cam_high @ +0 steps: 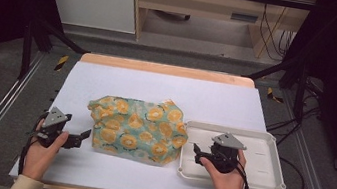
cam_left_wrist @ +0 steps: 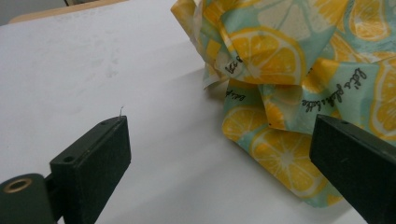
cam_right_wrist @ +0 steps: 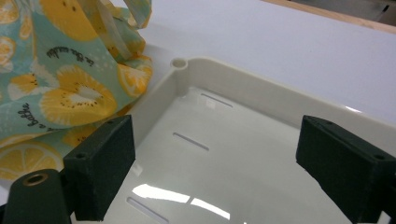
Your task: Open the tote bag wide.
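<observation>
On the bench [cam_high: 167,87], lemon-print cloth [cam_high: 137,129] lies crumpled beside the tray [cam_high: 264,182]; both grippers, left [cam_high: 83,137] and right [cam_high: 197,152], have fingers open, empty: pinch a loose edge, not the bunched middle.

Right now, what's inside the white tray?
The white tray holds no objects: its bare glossy floor shows a few slots. The right gripper hovers over it, jaws open. The hand covers part of the near floor.

A white-topped wooden table [cam_high: 167,87] stands on grey floor [cam_high: 2,75], with a pale wooden cabinet [cam_high: 195,2] behind it.
</observation>
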`<move>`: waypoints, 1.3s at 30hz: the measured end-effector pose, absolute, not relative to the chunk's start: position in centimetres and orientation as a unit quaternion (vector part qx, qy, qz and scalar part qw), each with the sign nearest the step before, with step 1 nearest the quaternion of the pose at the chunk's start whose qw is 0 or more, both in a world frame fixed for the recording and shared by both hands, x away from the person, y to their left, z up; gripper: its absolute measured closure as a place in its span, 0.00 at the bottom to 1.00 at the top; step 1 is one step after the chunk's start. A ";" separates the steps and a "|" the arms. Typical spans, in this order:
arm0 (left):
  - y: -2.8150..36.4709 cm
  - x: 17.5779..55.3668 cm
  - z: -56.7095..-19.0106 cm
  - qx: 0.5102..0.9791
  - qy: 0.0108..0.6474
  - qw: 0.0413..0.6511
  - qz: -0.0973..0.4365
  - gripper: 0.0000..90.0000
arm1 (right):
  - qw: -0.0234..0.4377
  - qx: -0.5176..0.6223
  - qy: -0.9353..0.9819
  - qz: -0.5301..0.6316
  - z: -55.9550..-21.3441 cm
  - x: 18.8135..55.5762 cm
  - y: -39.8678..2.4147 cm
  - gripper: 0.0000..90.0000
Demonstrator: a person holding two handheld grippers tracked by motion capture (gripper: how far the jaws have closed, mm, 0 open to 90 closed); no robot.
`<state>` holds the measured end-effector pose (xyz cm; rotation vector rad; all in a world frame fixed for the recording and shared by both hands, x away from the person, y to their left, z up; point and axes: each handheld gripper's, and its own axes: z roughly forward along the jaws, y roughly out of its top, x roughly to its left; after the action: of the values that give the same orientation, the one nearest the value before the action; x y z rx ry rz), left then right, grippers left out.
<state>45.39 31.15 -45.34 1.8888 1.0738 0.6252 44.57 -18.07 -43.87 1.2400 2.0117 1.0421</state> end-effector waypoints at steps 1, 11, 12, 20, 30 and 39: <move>31.2 45.4 -45.3 0.756 0.428 0.428 0.251 0.06 | 0.275 0.460 0.749 0.390 -43.8 44.5 -17.9 0.14; 30.6 46.1 -42.0 0.751 0.412 0.445 0.261 0.13 | 0.248 0.403 0.774 0.422 -38.7 45.4 -15.3 0.20; 30.6 46.1 -42.0 0.751 0.412 0.445 0.261 0.13 | 0.248 0.403 0.774 0.422 -38.7 45.4 -15.3 0.20; 29.7 47.8 -37.7 0.780 0.380 0.410 0.280 0.16 | 0.244 0.381 0.782 0.429 -34.2 48.3 -12.4 0.32; 28.9 51.1 -37.2 0.786 0.378 0.406 0.271 0.16 | 0.187 0.378 0.820 0.387 -36.3 53.9 -9.1 0.26; 28.1 50.0 -37.2 0.791 0.369 0.409 0.265 0.15 | 0.145 0.373 0.842 0.362 -38.4 54.6 -7.8 0.86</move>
<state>49.98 28.14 -37.17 1.9943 0.9296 0.6686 54.61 -7.76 -38.39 1.0751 2.4255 1.0425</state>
